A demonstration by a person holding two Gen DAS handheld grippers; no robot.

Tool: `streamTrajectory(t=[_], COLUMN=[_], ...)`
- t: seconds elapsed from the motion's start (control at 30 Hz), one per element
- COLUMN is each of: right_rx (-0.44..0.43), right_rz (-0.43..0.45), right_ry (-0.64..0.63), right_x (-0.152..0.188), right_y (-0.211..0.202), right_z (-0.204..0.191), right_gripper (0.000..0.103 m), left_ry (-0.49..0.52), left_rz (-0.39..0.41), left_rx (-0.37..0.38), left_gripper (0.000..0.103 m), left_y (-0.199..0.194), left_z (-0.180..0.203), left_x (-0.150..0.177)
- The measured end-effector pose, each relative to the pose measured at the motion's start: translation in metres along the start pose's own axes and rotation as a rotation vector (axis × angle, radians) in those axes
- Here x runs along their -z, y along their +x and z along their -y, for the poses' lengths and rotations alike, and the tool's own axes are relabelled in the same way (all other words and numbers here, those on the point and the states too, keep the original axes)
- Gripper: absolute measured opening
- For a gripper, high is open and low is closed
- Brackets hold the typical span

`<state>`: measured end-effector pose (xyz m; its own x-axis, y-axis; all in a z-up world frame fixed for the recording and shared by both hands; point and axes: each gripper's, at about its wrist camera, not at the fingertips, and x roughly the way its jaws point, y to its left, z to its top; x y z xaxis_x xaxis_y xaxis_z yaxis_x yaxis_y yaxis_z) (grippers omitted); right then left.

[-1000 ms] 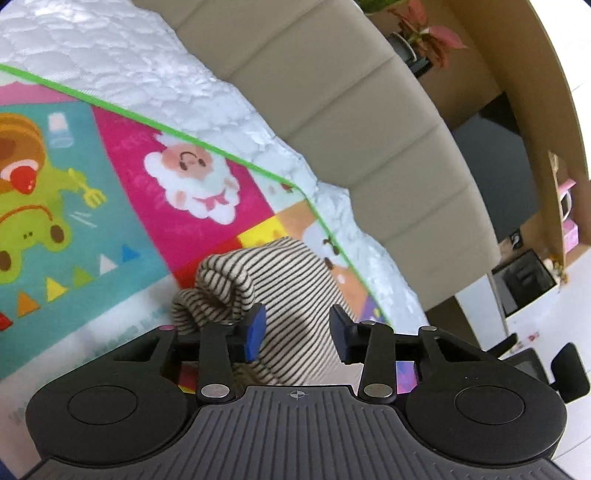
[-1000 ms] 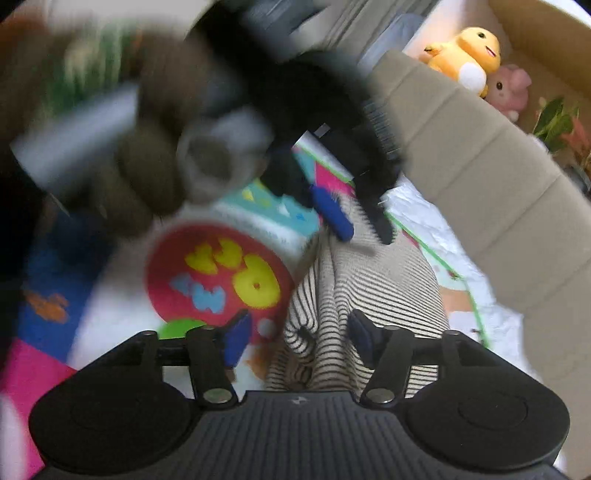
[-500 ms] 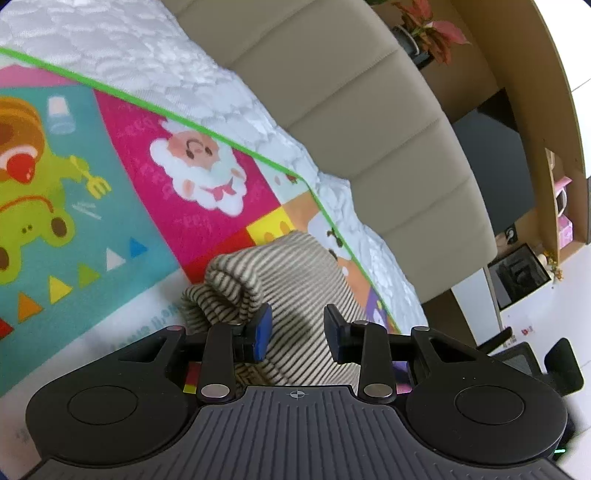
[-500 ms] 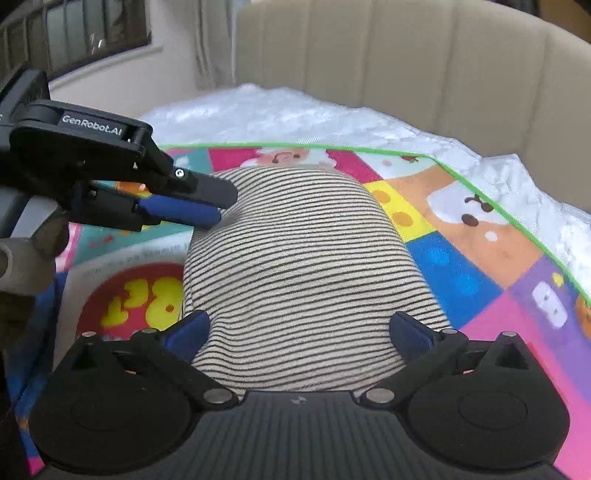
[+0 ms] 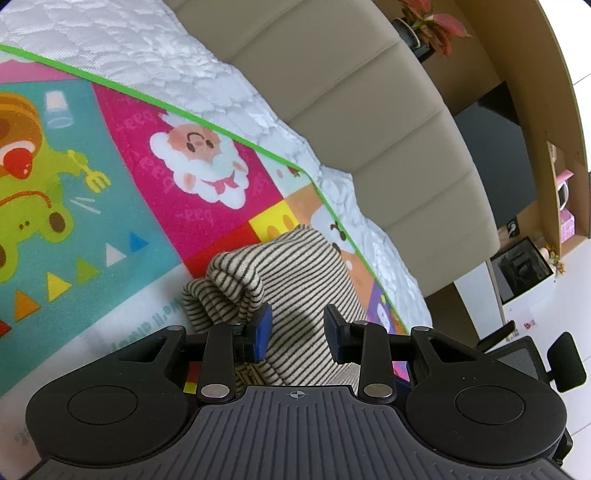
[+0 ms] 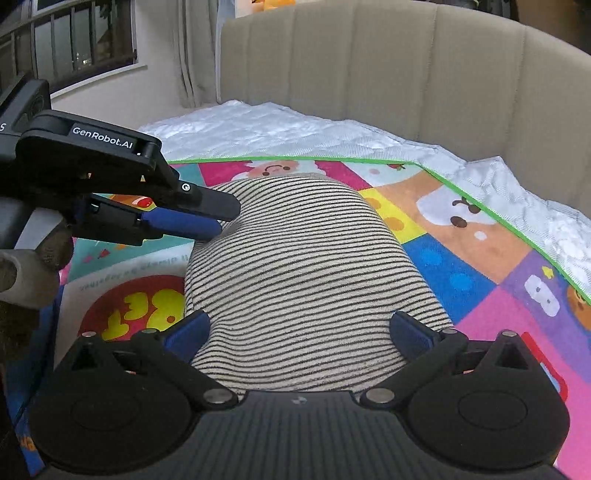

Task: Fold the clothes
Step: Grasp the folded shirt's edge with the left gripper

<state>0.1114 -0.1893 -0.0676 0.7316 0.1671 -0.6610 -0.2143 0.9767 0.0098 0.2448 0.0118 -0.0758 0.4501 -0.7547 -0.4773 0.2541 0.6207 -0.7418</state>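
A beige garment with thin black stripes (image 6: 303, 266) lies folded in a rounded mound on the colourful play mat (image 6: 461, 258). My right gripper (image 6: 298, 332) is wide open just above its near end, empty. My left gripper (image 5: 297, 332) is partly open over the garment's bunched far-left corner (image 5: 229, 280), holding nothing. It shows from the side in the right wrist view (image 6: 207, 218), its fingertips beside the mound's upper left edge.
The mat (image 5: 110, 184) lies on a white quilted bed cover (image 6: 280, 125). A beige padded headboard (image 6: 406, 74) stands behind. A desk chair (image 5: 532, 354), shelves and a potted plant (image 5: 432, 29) are beyond the bed.
My right gripper swung round to face the headboard, opened wide and now sits over the mound's near end. My left gripper drew in to about 0.5 s ago, then widened a little.
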Motion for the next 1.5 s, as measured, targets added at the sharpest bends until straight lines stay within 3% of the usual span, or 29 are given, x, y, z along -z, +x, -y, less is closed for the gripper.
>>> streamTrajectory(t=[0.1,0.17,0.23,0.3,0.4,0.47,0.57,0.63,0.67,0.77,0.8,1.03,1.27,1.37,1.5], right_rx=[0.008,0.01,0.011,0.016,0.027,0.033,0.028,0.016,0.008,0.008,0.013,0.029,0.022,0.115,0.14], right_rz=[0.014,0.024,0.035,0.041,0.05,0.053,0.049,0.04,0.035,0.036,0.038,0.071,0.144,0.223,0.092], right_ry=[-0.009,-0.007,-0.004,-0.007,-0.014,-0.015,-0.007,0.013,0.025,0.023,0.016,-0.019,-0.069,-0.045,0.148], right_x=[0.002,0.004,0.005,0.006,0.006,0.006,0.005,0.004,0.004,0.005,0.005,0.008,-0.005,-0.016,-0.015], right_y=[-0.001,-0.002,-0.002,-0.003,-0.003,-0.002,-0.002,-0.001,-0.001,0.001,0.0,-0.003,-0.022,-0.03,-0.004], right_z=[-0.002,-0.003,-0.003,-0.004,-0.006,-0.008,-0.007,-0.004,-0.003,-0.003,-0.004,-0.009,-0.01,0.003,0.05], right_gripper=[0.103,0.103,0.103,0.103,0.103,0.103,0.103,0.103,0.103,0.103,0.103,0.103,0.103,0.103,0.102], left_ry=[-0.007,-0.025,-0.025,-0.039,-0.141,-0.178,-0.154,-0.171,-0.215,-0.343,-0.343,-0.193,-0.073,-0.047,-0.042], left_rz=[-0.001,0.039,0.124,0.196,0.191,0.141,0.064,0.035,0.033,0.062,0.079,0.196,0.15,0.146,0.147], left_rx=[0.002,0.043,0.091,0.144,0.287,0.341,0.253,0.189,0.192,0.216,0.205,0.091,-0.064,-0.077,-0.085], left_gripper=[0.035,0.038,0.047,0.049,0.049,0.05,0.05,0.042,0.034,0.032,0.033,0.042,0.039,0.039,0.04], left_y=[-0.003,-0.017,-0.038,-0.055,-0.051,-0.032,-0.002,0.01,0.013,0.009,0.006,-0.013,-0.003,0.0,-0.001], left_z=[0.0,0.001,0.001,-0.001,-0.012,-0.014,-0.014,-0.024,-0.032,-0.051,-0.052,-0.029,-0.021,-0.02,-0.021], left_x=[-0.002,-0.006,-0.013,-0.018,-0.016,-0.011,-0.005,-0.002,-0.002,-0.005,-0.006,-0.013,-0.01,-0.008,-0.006])
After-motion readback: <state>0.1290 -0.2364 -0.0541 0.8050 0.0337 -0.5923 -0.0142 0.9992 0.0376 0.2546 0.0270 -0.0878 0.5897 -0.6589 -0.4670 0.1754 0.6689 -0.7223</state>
